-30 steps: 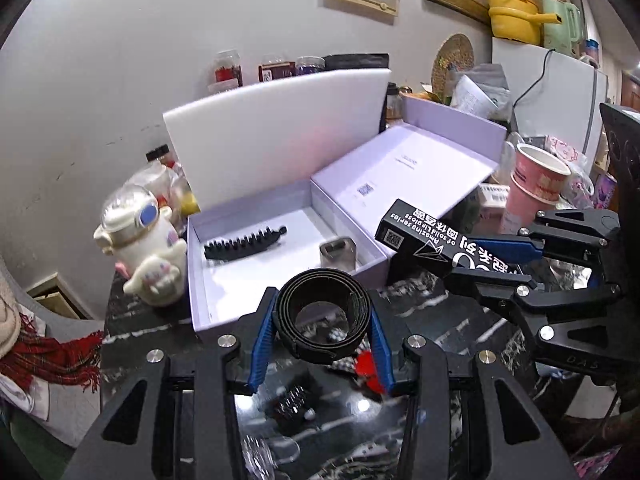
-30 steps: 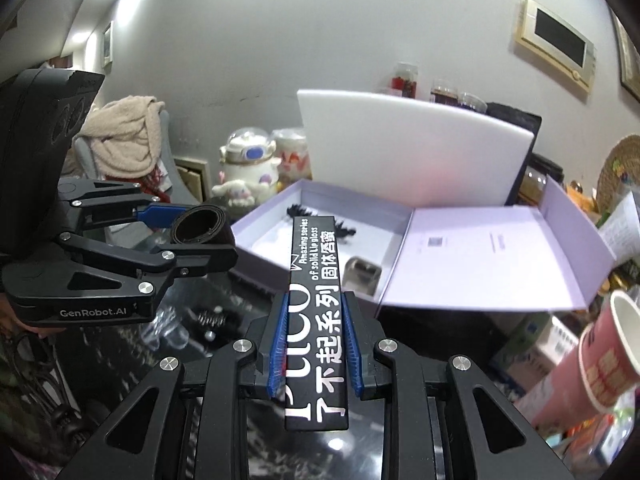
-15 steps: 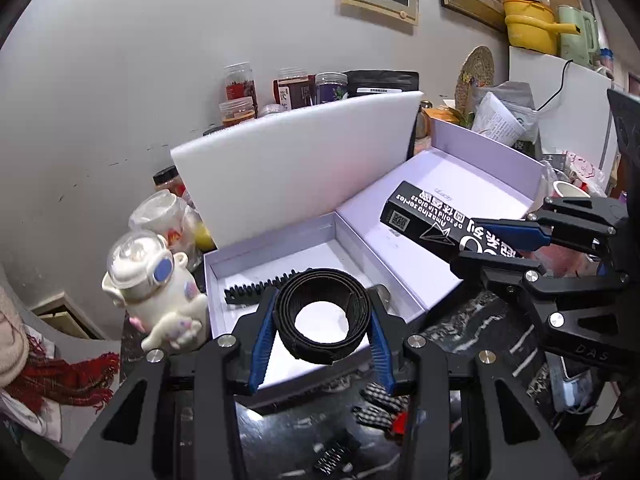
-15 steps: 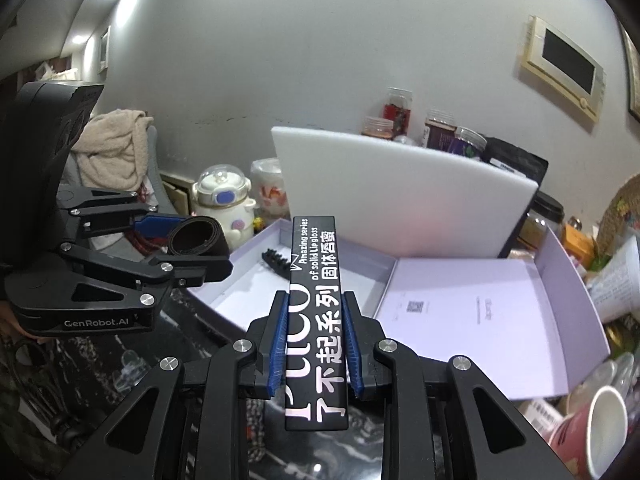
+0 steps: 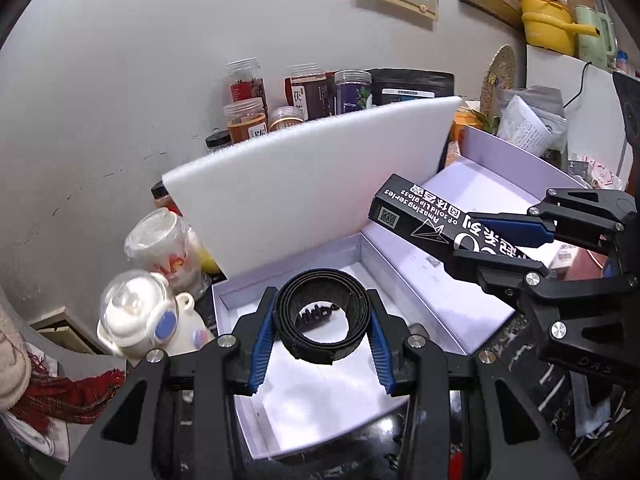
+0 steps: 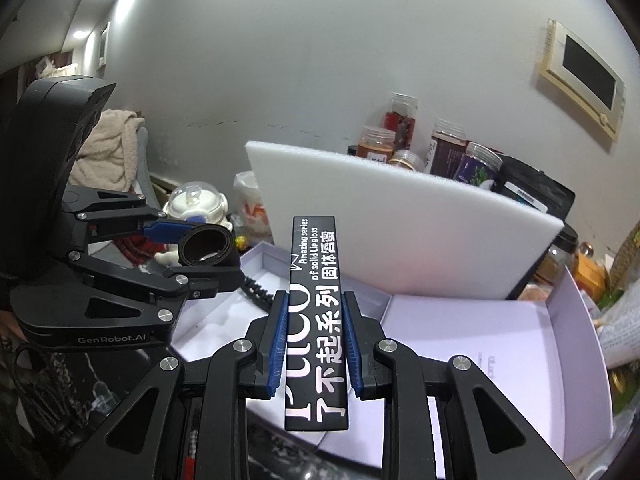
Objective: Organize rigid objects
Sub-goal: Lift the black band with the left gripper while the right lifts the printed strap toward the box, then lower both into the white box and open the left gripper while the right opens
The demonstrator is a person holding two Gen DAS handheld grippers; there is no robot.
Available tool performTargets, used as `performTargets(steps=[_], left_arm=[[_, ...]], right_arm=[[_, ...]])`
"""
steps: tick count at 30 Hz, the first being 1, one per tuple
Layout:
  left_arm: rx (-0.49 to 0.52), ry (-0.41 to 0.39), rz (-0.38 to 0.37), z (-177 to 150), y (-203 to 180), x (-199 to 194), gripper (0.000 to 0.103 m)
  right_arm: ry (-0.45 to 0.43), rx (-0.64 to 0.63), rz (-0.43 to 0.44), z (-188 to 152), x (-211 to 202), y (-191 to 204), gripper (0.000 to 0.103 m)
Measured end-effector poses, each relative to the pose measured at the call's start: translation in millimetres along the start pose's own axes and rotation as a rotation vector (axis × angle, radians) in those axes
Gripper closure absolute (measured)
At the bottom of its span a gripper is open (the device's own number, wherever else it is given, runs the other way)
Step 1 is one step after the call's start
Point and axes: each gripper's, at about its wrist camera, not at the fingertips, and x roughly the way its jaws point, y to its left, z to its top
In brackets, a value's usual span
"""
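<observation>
Left claw (image 5: 322, 334): clamped on coiled black belt roll (image 5: 323, 320), held above open pale-lilac cardboard box (image 5: 360, 246); black toothed hair clip (image 5: 316, 314) in box beneath.
Right claw (image 6: 315, 344): clamped on long black printed lip-gloss carton (image 6: 316, 320), held over same box, white foam sheet (image 6: 400, 232) ahead.

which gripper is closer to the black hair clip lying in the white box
Left. The left gripper, shut on the coiled belt, hangs right above the hair clip in the box. The right gripper, shut on the lip gloss carton, is off to the side above the open lid.
</observation>
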Motion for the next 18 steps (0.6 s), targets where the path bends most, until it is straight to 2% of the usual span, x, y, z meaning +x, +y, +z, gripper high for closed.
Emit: performTargets(steps=[14,18], left_arm=[[0.006,0.018,0.012,19.2,19.5,53.4,0.061],[-0.004,0.022,0.038,19.3,21.3,67.6,0.061]], right_arm=[[0.035,0.015,-0.014,10.6,50.4,-18.9,0.078],[0.060,0.028,-0.020,8.0,66.5,-24.5,0.078]])
